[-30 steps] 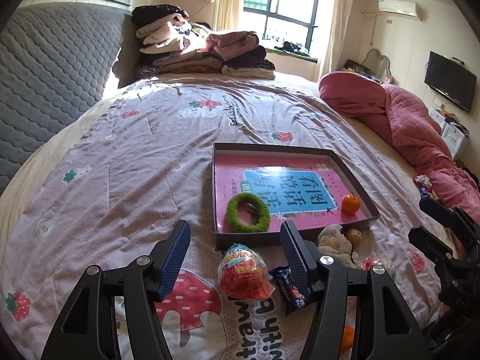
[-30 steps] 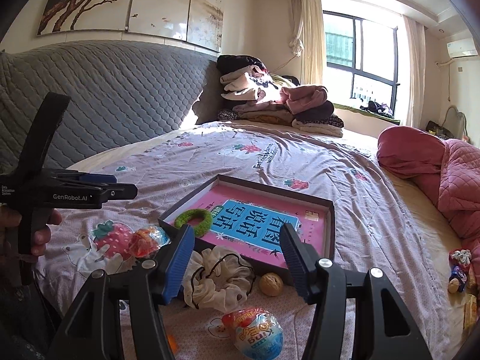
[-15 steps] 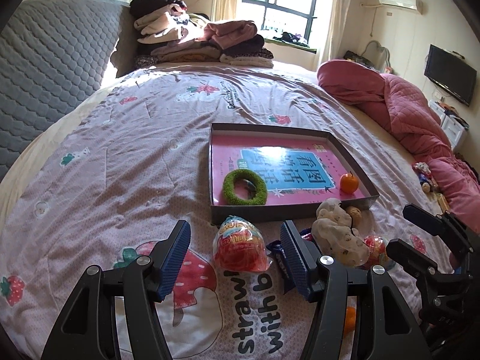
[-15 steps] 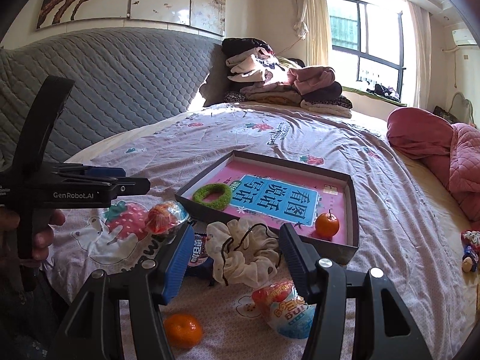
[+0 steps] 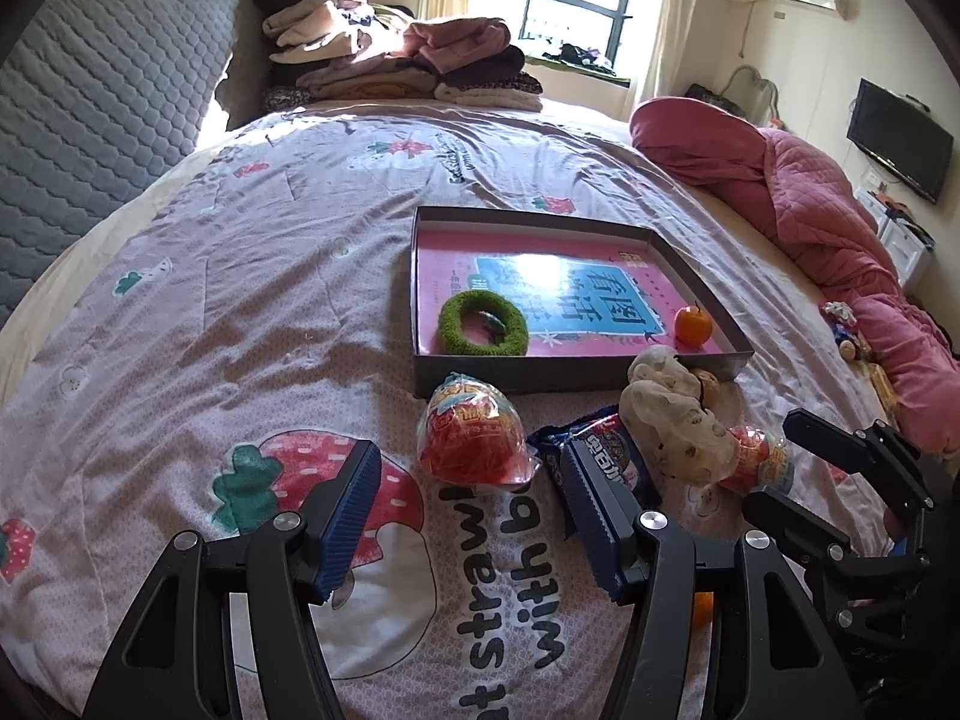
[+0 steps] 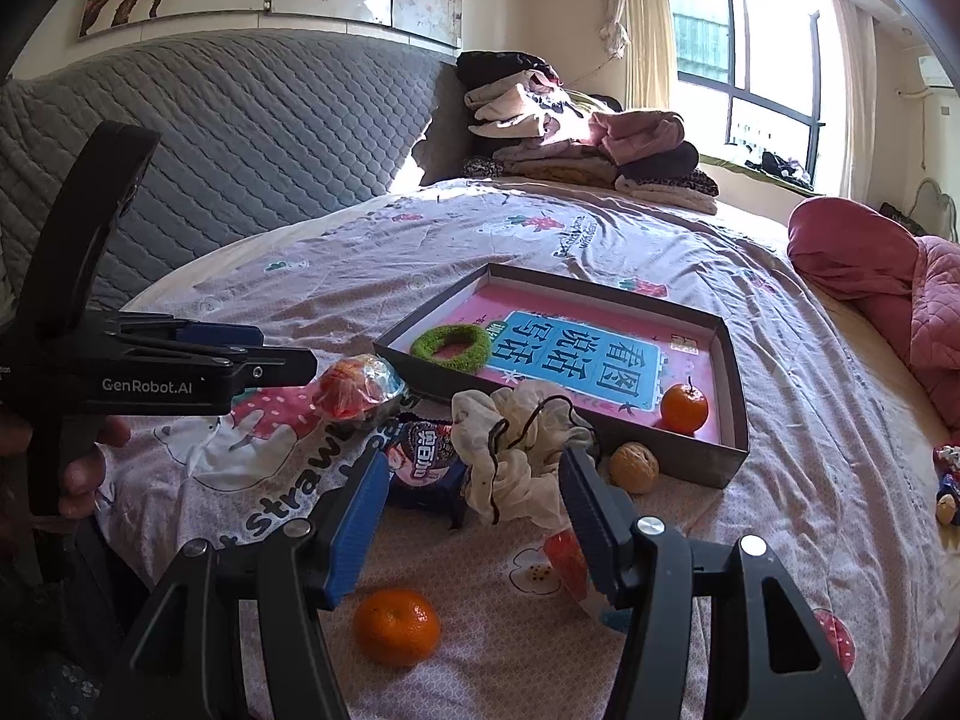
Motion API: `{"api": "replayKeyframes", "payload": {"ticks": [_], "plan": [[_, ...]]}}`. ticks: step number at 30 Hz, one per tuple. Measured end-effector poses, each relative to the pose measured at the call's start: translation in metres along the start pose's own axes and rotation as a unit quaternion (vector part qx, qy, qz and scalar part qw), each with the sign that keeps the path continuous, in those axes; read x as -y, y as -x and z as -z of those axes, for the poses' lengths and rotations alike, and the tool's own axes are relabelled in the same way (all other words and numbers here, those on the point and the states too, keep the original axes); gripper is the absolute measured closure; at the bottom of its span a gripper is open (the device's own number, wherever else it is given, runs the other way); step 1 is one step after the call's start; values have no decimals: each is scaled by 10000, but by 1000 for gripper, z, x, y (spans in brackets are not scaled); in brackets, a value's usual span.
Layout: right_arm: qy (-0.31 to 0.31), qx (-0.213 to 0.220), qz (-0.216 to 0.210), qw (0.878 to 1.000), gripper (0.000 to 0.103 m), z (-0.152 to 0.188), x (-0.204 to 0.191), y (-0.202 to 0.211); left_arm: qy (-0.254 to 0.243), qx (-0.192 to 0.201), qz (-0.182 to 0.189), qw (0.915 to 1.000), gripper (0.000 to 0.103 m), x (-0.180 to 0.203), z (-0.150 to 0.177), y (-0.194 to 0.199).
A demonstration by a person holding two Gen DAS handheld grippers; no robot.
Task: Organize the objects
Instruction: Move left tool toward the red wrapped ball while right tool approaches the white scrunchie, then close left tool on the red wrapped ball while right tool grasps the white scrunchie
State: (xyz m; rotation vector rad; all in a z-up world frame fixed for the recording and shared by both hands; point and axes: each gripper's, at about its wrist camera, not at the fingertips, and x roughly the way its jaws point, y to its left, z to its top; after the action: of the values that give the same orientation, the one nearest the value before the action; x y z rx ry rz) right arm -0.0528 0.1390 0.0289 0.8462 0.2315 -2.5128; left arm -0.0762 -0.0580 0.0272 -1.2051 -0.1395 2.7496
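Right wrist view: my right hand-held gripper (image 6: 474, 516) hangs wide apart over the scrunchie (image 6: 516, 456) beside the tray (image 6: 735, 408), probably lined up to lift it in.

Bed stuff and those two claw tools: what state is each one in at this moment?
Left gripper: open, holding nothing.
Right gripper: open, holding nothing.
Box: lidless, upright on the bed.
Green ring: lying flat inside the box.
Orange in box: inside, near a corner.
Loose orange: on the quilt, outside.
Cream scrunchie: crumpled, outside.
Walnut: outside, beside the box wall.
Blue snack packet: sealed, outside.
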Motion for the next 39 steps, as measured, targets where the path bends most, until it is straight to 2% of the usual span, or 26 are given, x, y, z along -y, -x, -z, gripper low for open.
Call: {"api": "replayKeyframes", "payload": {"ticks": [17, 29, 32, 39], "plan": [[-12, -167, 153, 9997, 44, 6, 2, -14, -151, -386, 5, 9991, 39, 9, 14, -21], [-5, -284, 298, 9992, 44, 8, 4, -33, -62, -485, -4, 9988, 39, 6, 15, -37], [24, -266, 350, 9990, 44, 6, 3, -36, -3, -578, 95, 9983, 39, 5, 15, -42], [110, -289, 470, 9984, 44, 1, 2, -47, -25, -613, 6, 9981, 39, 5, 12, -51]]}}
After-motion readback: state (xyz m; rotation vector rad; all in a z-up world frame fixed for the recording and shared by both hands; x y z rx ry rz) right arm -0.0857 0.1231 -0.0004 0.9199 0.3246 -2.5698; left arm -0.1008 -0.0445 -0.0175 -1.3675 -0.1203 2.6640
